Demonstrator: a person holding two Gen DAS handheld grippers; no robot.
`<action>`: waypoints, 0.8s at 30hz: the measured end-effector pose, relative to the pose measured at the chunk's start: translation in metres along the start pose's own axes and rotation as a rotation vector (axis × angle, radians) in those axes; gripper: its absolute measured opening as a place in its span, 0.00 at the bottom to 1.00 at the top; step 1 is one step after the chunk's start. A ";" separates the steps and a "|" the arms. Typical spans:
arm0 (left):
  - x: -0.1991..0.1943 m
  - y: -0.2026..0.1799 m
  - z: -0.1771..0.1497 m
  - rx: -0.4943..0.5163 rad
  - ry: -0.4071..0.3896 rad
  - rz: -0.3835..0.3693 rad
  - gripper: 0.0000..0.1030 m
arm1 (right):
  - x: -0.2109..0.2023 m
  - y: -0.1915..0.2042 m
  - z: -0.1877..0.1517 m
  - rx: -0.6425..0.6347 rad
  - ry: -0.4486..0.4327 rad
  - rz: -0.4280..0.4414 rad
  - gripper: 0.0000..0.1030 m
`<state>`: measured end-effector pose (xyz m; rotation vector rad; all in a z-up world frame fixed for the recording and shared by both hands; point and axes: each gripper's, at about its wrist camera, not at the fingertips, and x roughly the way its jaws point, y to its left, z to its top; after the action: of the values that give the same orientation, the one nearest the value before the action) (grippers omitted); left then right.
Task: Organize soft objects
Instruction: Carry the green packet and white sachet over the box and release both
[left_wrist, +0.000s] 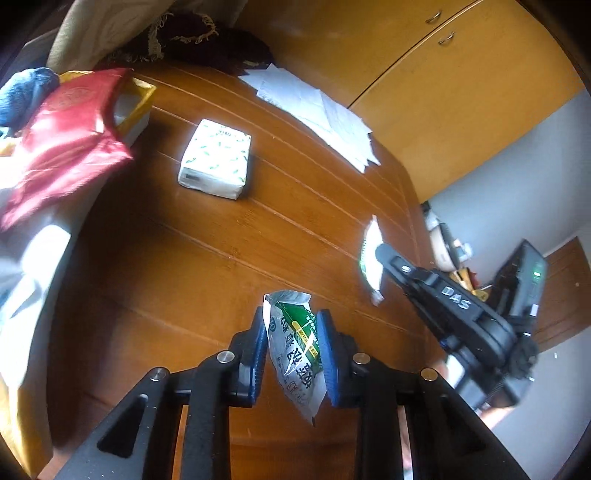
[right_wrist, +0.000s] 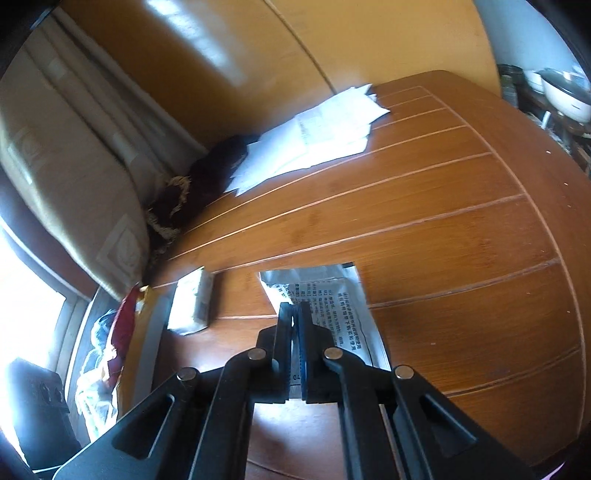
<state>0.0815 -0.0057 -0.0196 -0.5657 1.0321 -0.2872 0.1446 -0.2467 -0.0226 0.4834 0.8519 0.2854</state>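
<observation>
1. Left gripper (left_wrist: 291, 328): blue pads pinching a green-and-white printed packet (left_wrist: 295, 350) from both sides, packet held upright above the wooden table (left_wrist: 207, 266), lower corner hanging below the pads.
2. Right gripper (right_wrist: 295, 314): jaws pressed together on the edge of a silver packet (right_wrist: 332, 295) with black print on the visible face; packet lifted off the table surface, extending ahead and to the right of the fingers in the right wrist view.
3. Same right gripper (left_wrist: 380, 254) seen from the left wrist view at right, black body, tip clamped on that packet (left_wrist: 369, 254), seen edge-on, white with a green rim.
4. Tissue pack (left_wrist: 216, 160), white with green leaf print, lying flat mid-table, well apart from both grippers; also at left in the right wrist view (right_wrist: 192, 302).
5. Red fabric bag (left_wrist: 66, 140) at the left table edge, draped over a yellow-rimmed box (left_wrist: 138, 103); blue cloth (left_wrist: 26, 92) just behind it.
6. Sheets of white paper (left_wrist: 317, 110) spread at the far side of the table, beside a dark fringed cloth (left_wrist: 192, 40).
7. Beige curtain (right_wrist: 55, 155) behind the table; orange cabinet doors (left_wrist: 443, 74) with metal handles on the far wall.
8. Cannot tell contents of either packet.
</observation>
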 end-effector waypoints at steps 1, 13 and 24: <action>-0.007 0.000 -0.002 0.008 -0.001 -0.010 0.25 | 0.000 0.004 -0.001 -0.021 -0.002 0.010 0.03; -0.121 0.035 -0.016 0.014 -0.152 -0.026 0.25 | -0.038 0.088 -0.031 -0.168 -0.027 0.241 0.03; -0.193 0.118 0.035 -0.082 -0.363 0.059 0.25 | -0.006 0.212 -0.047 -0.383 0.090 0.401 0.03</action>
<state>0.0125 0.1951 0.0669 -0.6333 0.7091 -0.0849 0.0941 -0.0538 0.0644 0.2793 0.7590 0.8281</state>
